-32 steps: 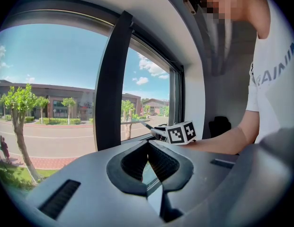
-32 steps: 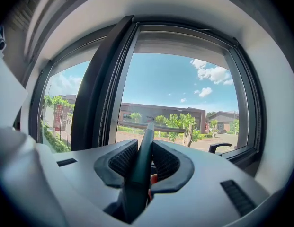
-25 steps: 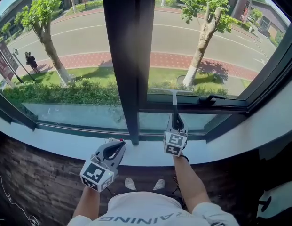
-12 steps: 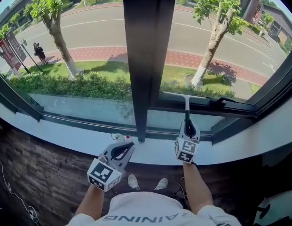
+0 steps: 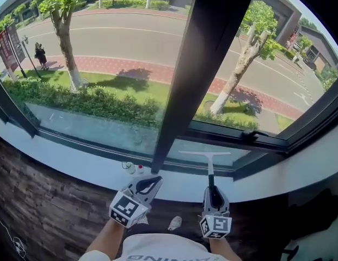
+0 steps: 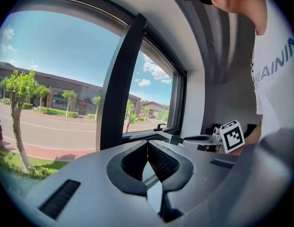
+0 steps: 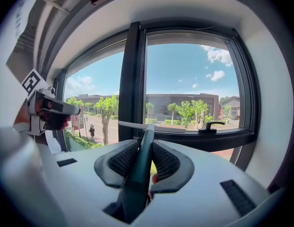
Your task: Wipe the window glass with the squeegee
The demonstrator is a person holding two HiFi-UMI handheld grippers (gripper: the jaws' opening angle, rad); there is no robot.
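The squeegee (image 5: 210, 170) has a dark green handle and a pale blade (image 5: 204, 154) that lies level over the lower window frame, below the right pane (image 5: 256, 75). My right gripper (image 5: 212, 196) is shut on the handle (image 7: 139, 169). In the right gripper view the blade (image 7: 151, 126) stands in front of the dark mullion (image 7: 135, 84), and I cannot tell whether it touches the glass. My left gripper (image 5: 146, 187) hangs over the sill to the left, shut with nothing in it, fingertips (image 6: 147, 144) meeting. The left pane (image 5: 103, 64) shows the street and trees.
A thick black mullion (image 5: 188, 75) divides the two panes. A black window handle (image 5: 249, 135) sits on the right frame. Two small bottles (image 5: 131, 168) stand on the white sill (image 5: 71, 162) near the mullion's foot. Dark flooring lies below the sill.
My right gripper has drawn the squeegee down and back from the right pane's lower edge toward the sill. Both grippers sit lower in the head view, and the view has swung left.
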